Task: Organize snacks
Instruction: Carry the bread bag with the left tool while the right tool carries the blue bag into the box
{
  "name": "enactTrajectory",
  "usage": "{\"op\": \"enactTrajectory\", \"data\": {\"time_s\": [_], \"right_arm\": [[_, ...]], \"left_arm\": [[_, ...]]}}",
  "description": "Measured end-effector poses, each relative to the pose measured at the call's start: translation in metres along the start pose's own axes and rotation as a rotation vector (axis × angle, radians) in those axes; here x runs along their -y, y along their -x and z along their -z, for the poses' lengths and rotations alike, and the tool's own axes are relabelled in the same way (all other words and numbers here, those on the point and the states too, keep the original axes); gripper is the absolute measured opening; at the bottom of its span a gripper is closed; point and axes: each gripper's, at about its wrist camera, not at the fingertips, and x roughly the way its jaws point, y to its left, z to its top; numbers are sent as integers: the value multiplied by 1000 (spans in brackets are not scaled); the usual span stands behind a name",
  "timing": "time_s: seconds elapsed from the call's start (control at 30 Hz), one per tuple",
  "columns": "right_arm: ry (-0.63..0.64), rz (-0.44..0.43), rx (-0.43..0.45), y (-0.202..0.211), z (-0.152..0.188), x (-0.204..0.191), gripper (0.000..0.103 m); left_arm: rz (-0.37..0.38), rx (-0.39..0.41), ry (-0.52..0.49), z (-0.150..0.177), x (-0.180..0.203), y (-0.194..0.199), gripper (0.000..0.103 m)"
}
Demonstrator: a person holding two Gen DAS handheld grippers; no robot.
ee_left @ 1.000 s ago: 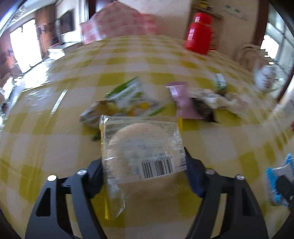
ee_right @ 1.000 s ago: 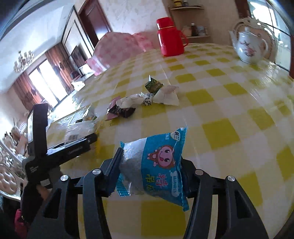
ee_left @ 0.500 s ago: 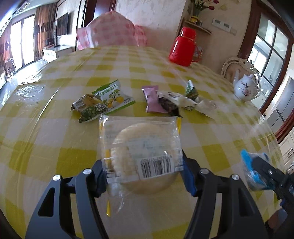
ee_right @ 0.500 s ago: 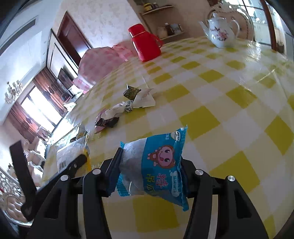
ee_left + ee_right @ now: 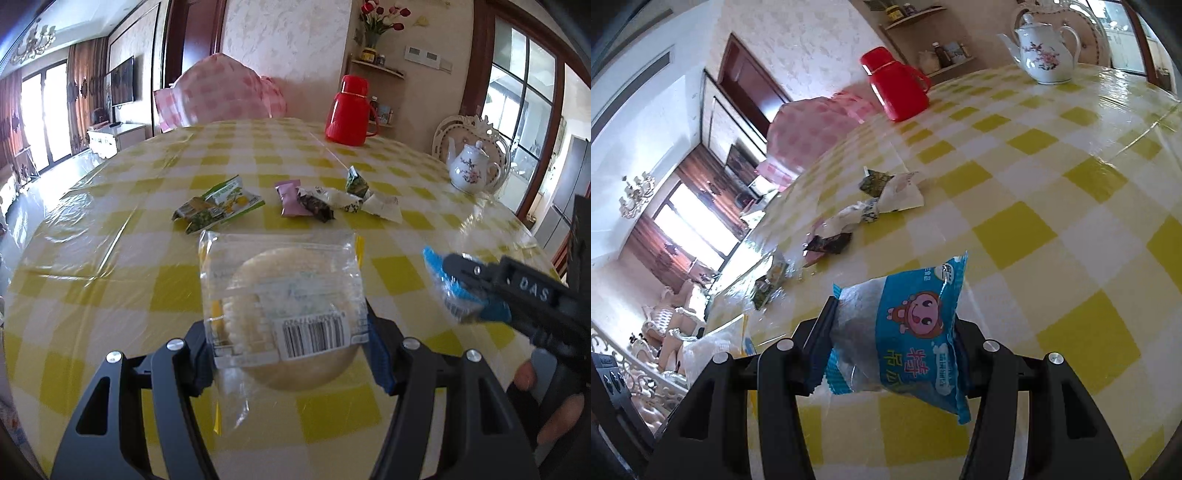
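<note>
My left gripper [image 5: 288,350] is shut on a clear packet with a round pale cake [image 5: 284,295] and holds it above the yellow checked table [image 5: 110,258]. My right gripper [image 5: 894,354] is shut on a blue snack packet [image 5: 905,332] with a cartoon face, also above the table; it shows at the right of the left wrist view [image 5: 461,291]. A row of small snacks lies farther back: green packets [image 5: 218,203], a pink packet [image 5: 291,197], a dark wrapper [image 5: 317,206] and white wrappers [image 5: 369,199].
A red thermos [image 5: 351,110] stands at the far side of the table. A white floral teapot [image 5: 469,170] stands at the far right. A chair with a pink checked cover [image 5: 221,92] is behind the table.
Both grippers have lifted and pulled back from the snack row, each still holding its packet. The right gripper has come closer to the left one.
</note>
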Motion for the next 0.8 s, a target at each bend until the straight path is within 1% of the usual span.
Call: {"op": "enactTrajectory", "data": {"time_s": [0.07,0.17,0.33,0.57,0.7,0.8], "right_arm": [[8,-6,5,4,3,-3,53],[3,-40,-4,10,12,-8,53],[24,-86,-18,21,36,-24,53],[10,-184,-35,38,64,-39,53],[44,-200,-58,40,81,-53,53],[53,-205,-69,40,88,-60,53]], "left_arm": [[-7,-5,-4,2,-5,6,65],[-21,-5,-1,4,-17,19,65],[-28,17,0,8,-35,47,65],[-47,29,-37,24,-54,77,65],[-65,20,-26,33,-75,85,65],[-73,17,-14,40,-90,90,65]]}}
